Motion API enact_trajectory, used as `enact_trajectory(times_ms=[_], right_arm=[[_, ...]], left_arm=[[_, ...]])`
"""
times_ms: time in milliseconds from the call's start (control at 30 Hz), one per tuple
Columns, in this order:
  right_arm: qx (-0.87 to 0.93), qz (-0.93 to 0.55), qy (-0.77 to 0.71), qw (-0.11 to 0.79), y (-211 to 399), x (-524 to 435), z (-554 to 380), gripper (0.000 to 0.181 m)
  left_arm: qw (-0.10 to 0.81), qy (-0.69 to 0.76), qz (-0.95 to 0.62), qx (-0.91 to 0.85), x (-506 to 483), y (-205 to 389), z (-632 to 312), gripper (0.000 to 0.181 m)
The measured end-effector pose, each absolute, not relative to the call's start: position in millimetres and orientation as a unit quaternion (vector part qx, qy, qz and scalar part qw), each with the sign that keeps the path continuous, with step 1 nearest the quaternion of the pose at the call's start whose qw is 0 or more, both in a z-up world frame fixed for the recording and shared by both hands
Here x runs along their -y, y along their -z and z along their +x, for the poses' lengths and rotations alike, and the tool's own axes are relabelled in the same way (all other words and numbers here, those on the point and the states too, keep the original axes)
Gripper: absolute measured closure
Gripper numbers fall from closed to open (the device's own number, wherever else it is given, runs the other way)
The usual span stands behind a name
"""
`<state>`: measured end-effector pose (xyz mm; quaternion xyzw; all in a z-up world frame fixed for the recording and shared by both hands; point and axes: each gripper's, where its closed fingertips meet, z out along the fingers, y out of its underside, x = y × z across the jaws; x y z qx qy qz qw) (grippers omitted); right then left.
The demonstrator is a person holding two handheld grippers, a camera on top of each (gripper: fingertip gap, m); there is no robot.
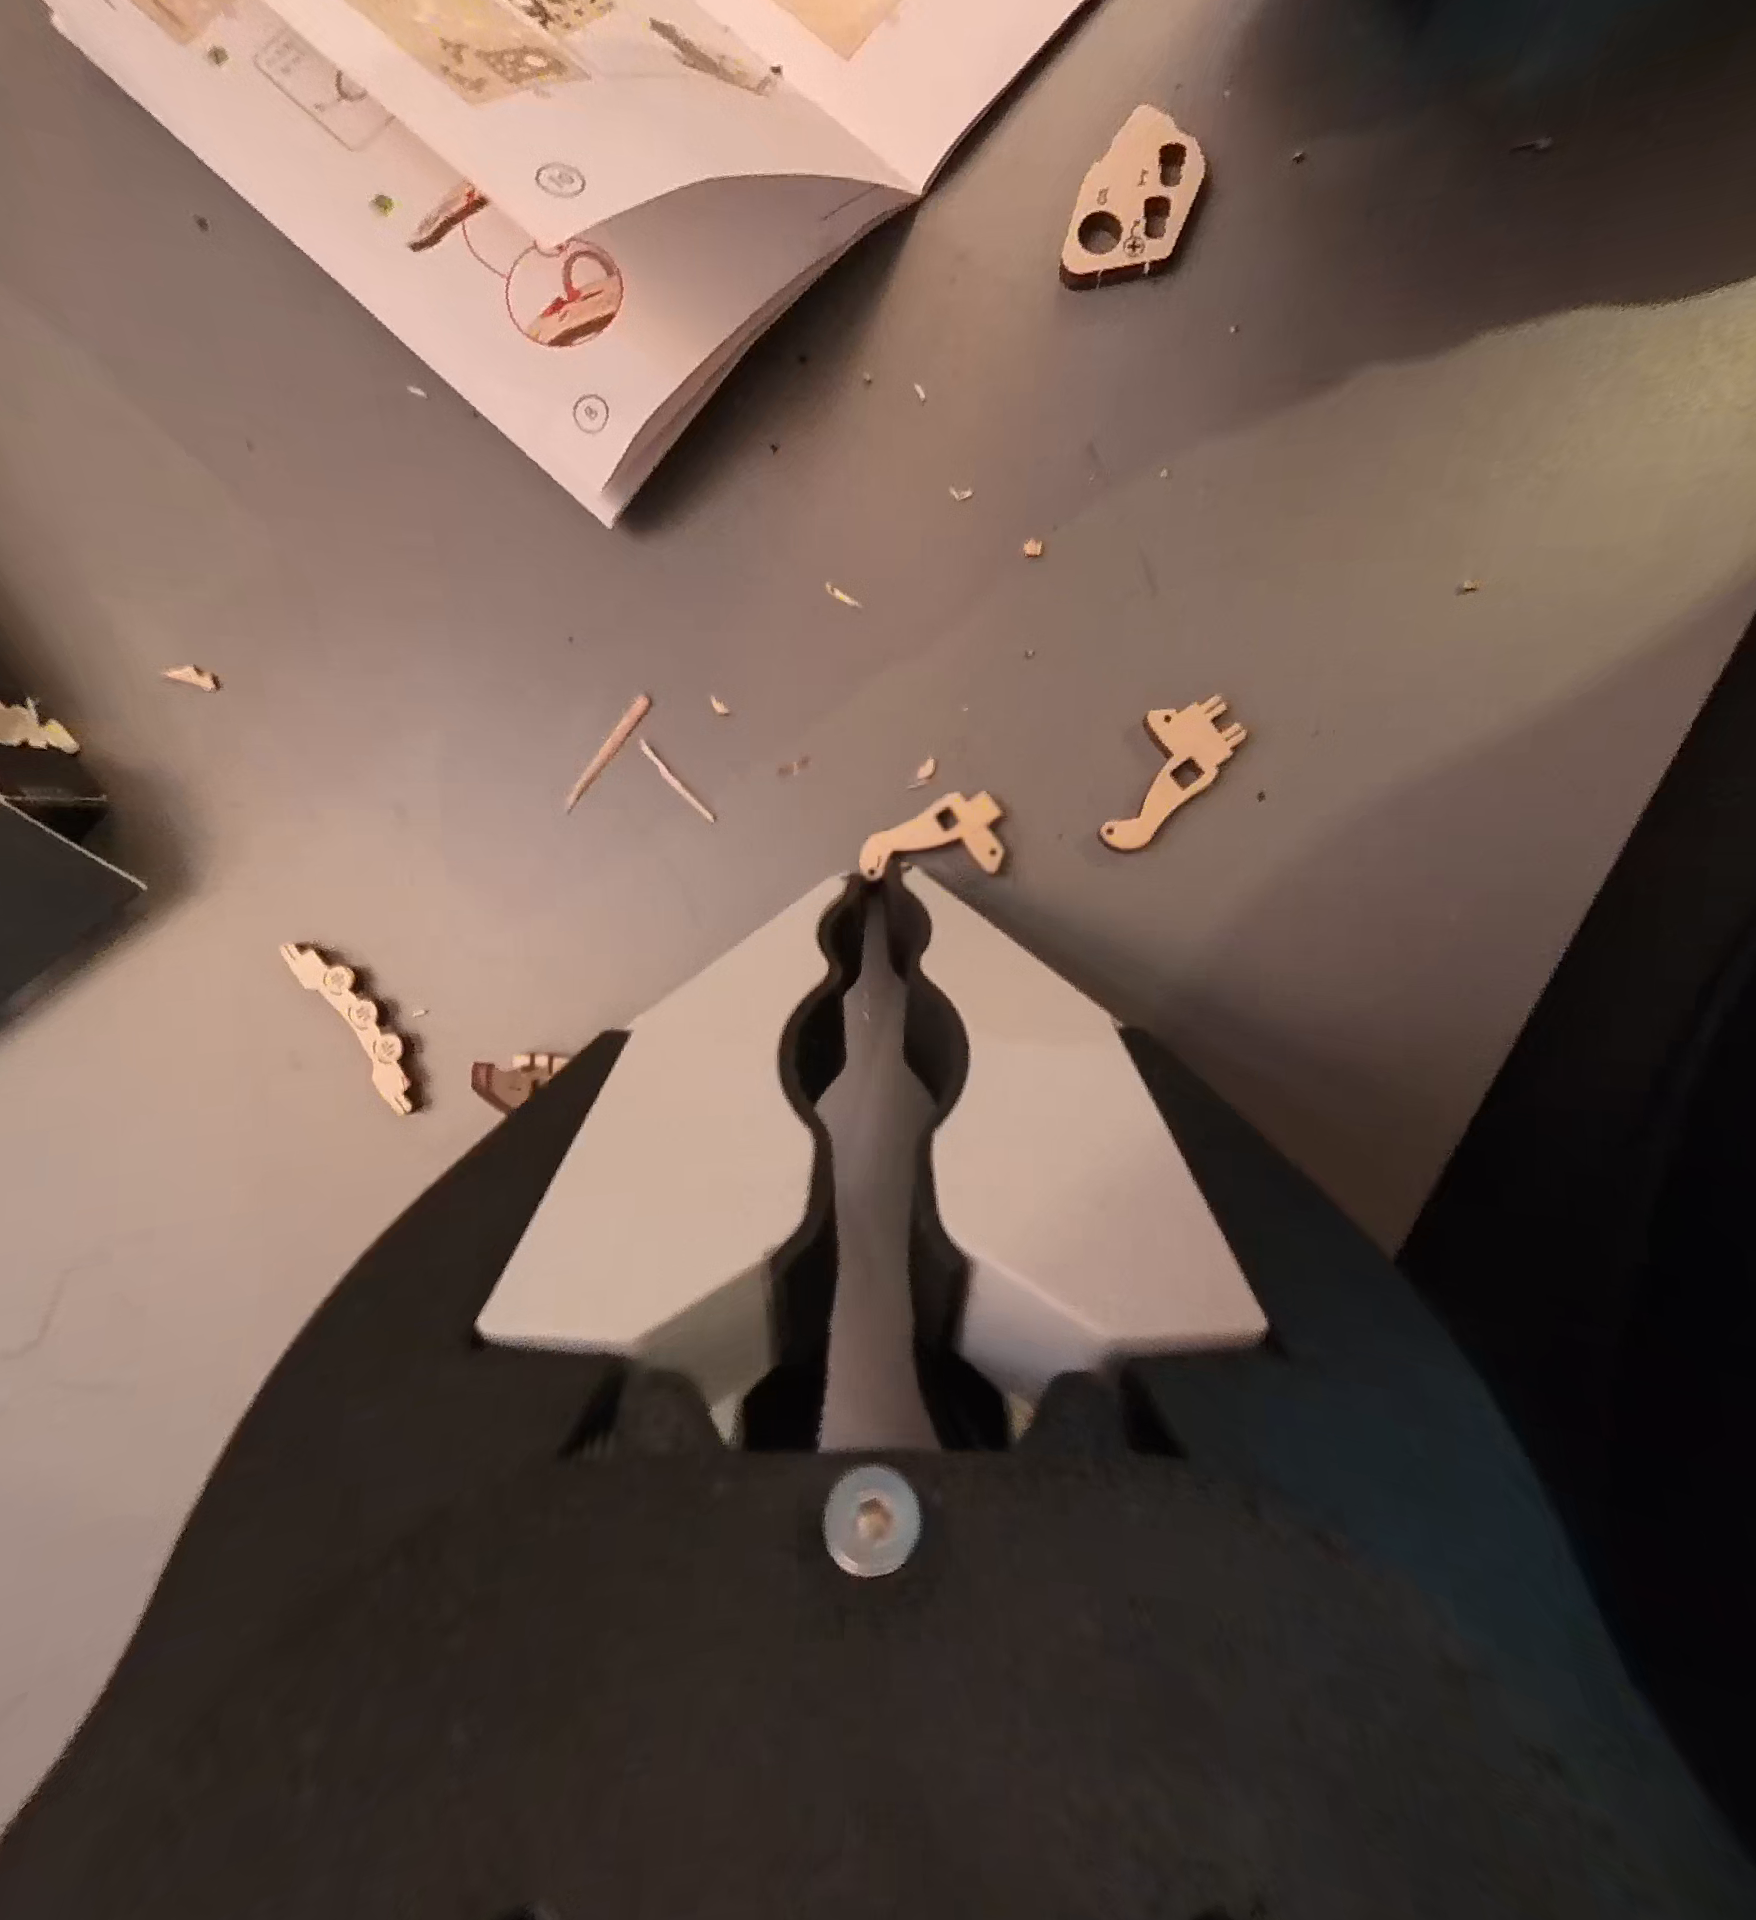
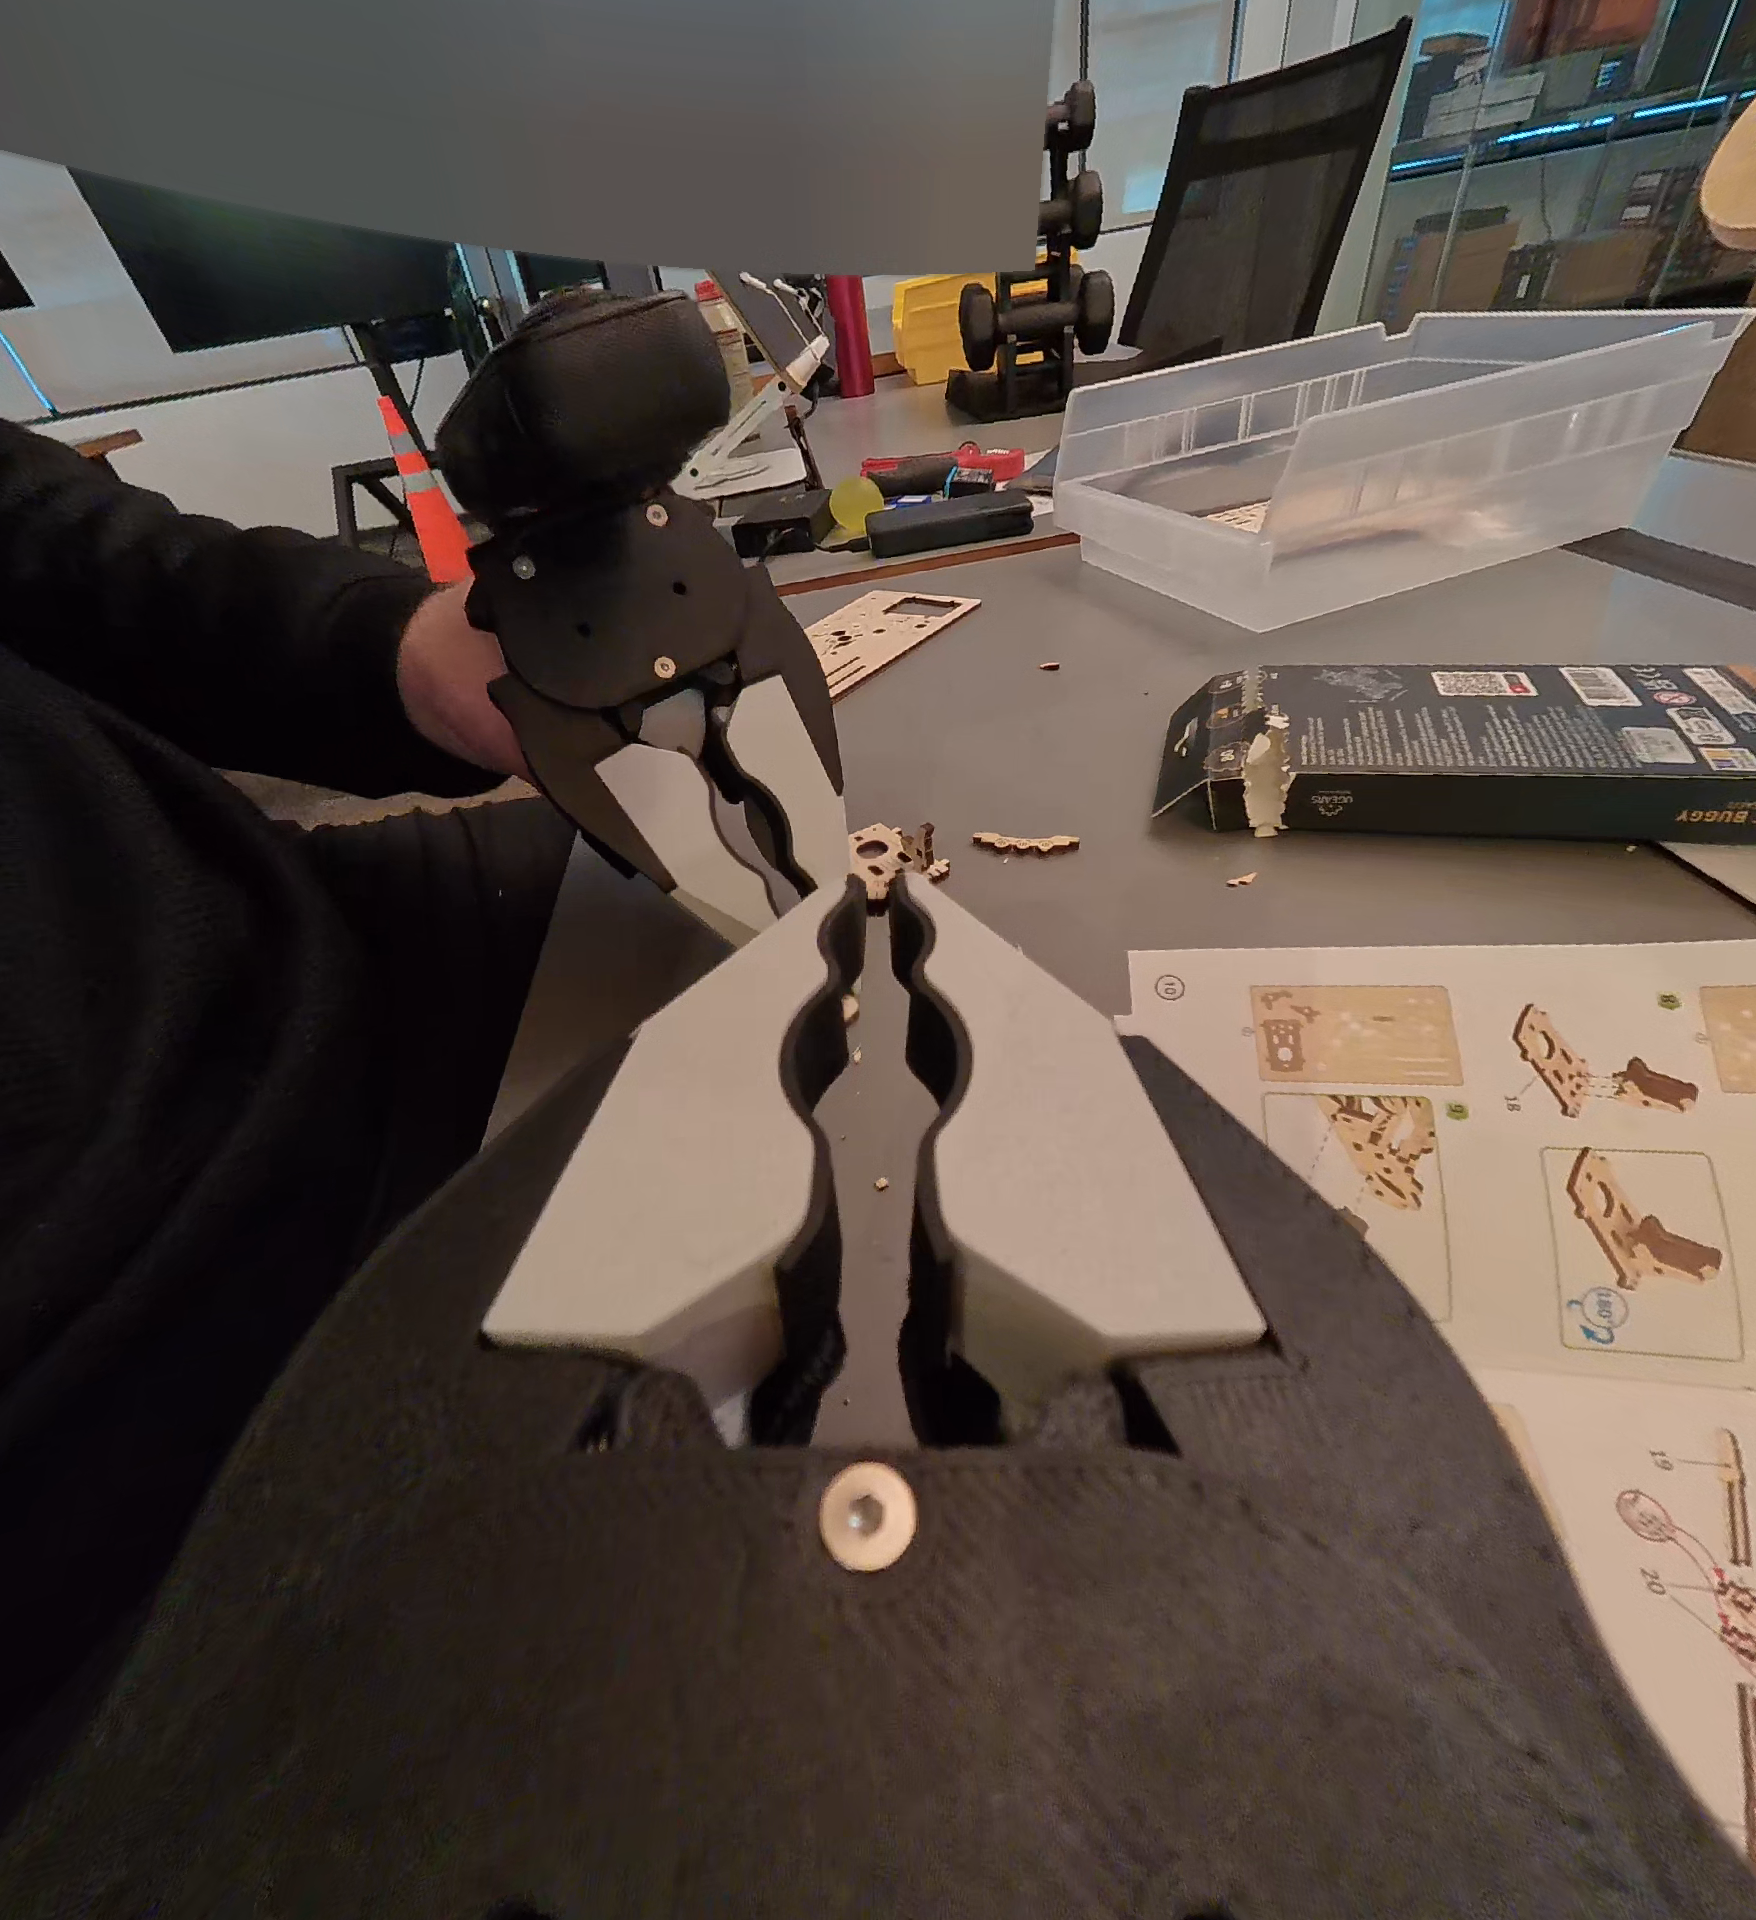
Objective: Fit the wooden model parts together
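Grey worktop [image 1: 354, 623], littered with wood splinters. An open instruction booklet [image 1: 583, 260] lies toward its far edge in the left wrist view; in the right wrist view the same booklet [image 2: 1476, 1195] spreads along the right side. A clear plastic bin [image 2: 1373, 468] stands farther back on the worktop, and a dark cardboard box [image 2: 1508, 758] with a torn end lies between bin and booklet. A punched-out wooden sheet [image 2: 884, 634] rests flat behind the grippers.

Left gripper [image 1: 874, 878]: jaws drawn nearly together, pinching the tip of a small curved wooden arm piece [image 1: 941, 826], which juts forward above the worktop. A matching loose arm piece [image 1: 1175, 774] lies just to its right. A holed wooden plate [image 1: 1134, 203] lies near the booklet's spine; a scalloped wooden strip [image 1: 354, 1023] lies left of the gripper.

Right gripper [image 2: 879, 894]: jaws narrow, clamped on a small wooden assembly [image 2: 889, 847] with round holes, held up at the fingertips. The left gripper [image 2: 791, 883], gripped by a hand [image 2: 448, 675] in a dark sleeve, meets it from the left, its tip close beside the assembly; contact between the two parts cannot be made out.
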<state>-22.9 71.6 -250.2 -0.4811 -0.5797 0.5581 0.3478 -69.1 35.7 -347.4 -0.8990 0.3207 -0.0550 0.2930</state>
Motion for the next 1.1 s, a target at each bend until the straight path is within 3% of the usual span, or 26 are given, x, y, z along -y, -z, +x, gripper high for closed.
enact_trajectory(times_ms=[33,433,767,1100], right_arm=[[0.581,-0.481,-0.557,0.347,251,-71,-23,0.180],[0.630,-0.536,-0.490,0.276,286,-60,-37,0.180],[0.662,-0.574,-0.407,0.258,308,-66,-53,0.180],[0.731,-0.563,-0.307,0.234,328,-69,-64,0.180]], left_arm=[[0.296,0.050,-0.898,-0.322,-37,347,-69,0.180],[0.314,-0.055,-0.896,-0.309,-48,336,-85,0.181],[0.323,0.009,-0.903,-0.282,-48,336,-86,0.181],[0.336,0.032,-0.896,-0.289,-57,346,-75,0.169]])
